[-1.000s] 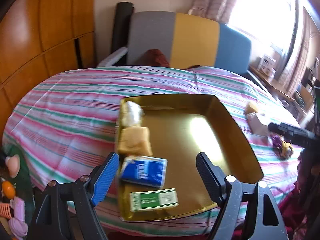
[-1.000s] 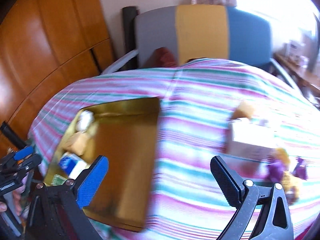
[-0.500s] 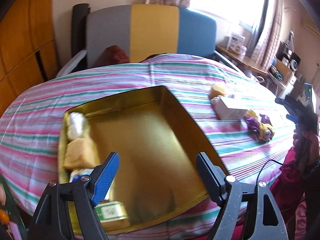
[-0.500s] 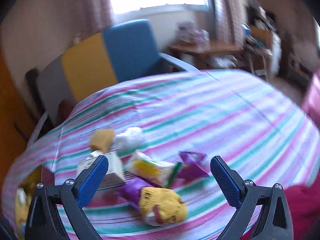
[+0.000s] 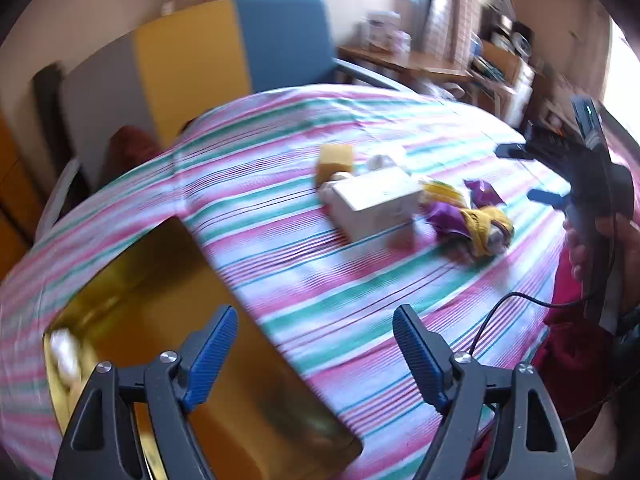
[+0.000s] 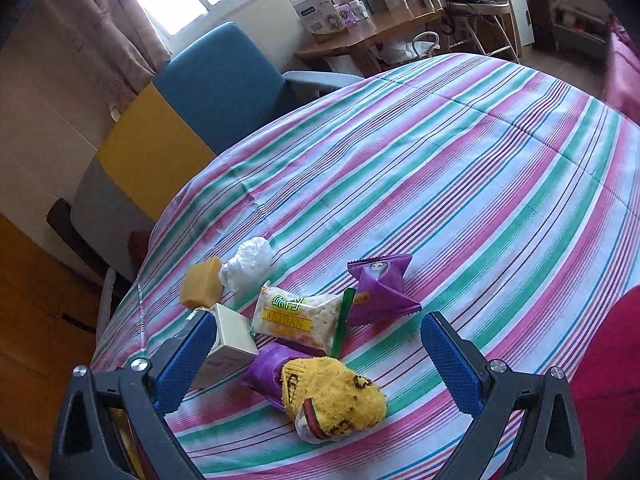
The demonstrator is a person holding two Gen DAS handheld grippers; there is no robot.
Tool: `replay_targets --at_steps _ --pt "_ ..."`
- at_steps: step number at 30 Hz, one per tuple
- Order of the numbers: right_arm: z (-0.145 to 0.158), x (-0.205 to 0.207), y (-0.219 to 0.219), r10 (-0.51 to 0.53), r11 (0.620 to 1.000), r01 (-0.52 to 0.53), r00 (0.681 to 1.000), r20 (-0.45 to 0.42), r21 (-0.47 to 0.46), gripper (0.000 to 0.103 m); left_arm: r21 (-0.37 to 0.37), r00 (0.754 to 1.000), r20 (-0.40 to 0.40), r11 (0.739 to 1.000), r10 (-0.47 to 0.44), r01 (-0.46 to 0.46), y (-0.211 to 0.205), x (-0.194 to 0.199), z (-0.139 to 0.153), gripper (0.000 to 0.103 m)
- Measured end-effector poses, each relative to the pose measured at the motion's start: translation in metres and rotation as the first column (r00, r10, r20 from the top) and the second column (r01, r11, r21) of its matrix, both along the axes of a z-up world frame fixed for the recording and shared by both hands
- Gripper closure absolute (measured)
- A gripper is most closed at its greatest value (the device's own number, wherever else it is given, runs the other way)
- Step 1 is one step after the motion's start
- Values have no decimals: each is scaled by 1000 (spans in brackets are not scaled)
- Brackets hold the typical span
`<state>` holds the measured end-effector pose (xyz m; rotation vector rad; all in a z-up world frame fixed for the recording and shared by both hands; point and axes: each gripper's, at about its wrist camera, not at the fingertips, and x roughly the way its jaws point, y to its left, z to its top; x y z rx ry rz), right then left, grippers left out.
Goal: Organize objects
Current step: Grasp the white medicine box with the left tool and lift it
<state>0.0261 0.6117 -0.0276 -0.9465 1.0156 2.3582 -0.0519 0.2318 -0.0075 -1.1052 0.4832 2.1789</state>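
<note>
A gold tray (image 5: 160,292) lies at the lower left of the left wrist view, with packets blurred at its left wall. My left gripper (image 5: 312,344) hangs open over the tray's right edge, empty. On the striped cloth lie a white box (image 5: 372,200) (image 6: 230,344), a yellow block (image 6: 202,282), a white wrapped lump (image 6: 248,264), a clear yellow-labelled snack pack (image 6: 296,318), a purple packet (image 6: 380,284) and a yellow mesh bundle (image 6: 332,396) on purple wrap. My right gripper (image 6: 320,352) stands open just above the bundle, holding nothing.
A chair (image 6: 192,120) with grey, yellow and blue panels stands behind the table. A wooden desk (image 6: 368,36) with boxes sits by the window. A hand (image 5: 580,240) holds the right gripper (image 5: 532,176) at the right, a black cable trailing from it. Striped cloth (image 6: 480,180) lies bare at the right.
Both cameras have swung right, from the gold tray toward the pile of loose items. My right gripper has come down close over the yellow bundle. Both stay open.
</note>
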Motion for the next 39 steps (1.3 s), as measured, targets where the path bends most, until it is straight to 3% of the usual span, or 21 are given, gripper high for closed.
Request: replay_targets --at_steps 11,14,21,26,29,33,35,37,39 --pt "-5 -5 0 34 998 -35 999 -4 -45 0 -86 976 -43 974 -214 210 85 -49 -9 17" --pt "-7 -6 0 44 997 -44 999 -9 -61 0 -141 958 -60 953 -280 270 111 -57 -15 17" --pt "-9 -4 6 43 992 -47 998 -40 -113 0 -270 916 -12 883 -401 383 155 -75 -49 17" --pt "-10 -4 8 45 989 -52 997 -55 -139 0 -307 895 34 847 -445 433 170 -85 -70 17" --pt "-11 -5 8 47 988 -56 997 -60 -145 0 -294 902 57 856 -428 425 177 -91 -75 18" --pt "-12 -4 9 40 988 -49 997 -61 -149 0 -259 918 61 882 -392 394 173 -87 -75 44" --pt "-12 -5 10 36 988 -44 998 -59 -148 0 -186 929 99 910 -357 370 159 -81 -68 50" --pt "-12 -5 10 34 989 -42 998 -57 -145 0 -138 949 146 944 -280 300 142 -77 -65 51" --pt "-11 -6 9 36 989 -43 998 -54 -140 0 -68 952 191 965 -238 255 120 -65 -61 51"
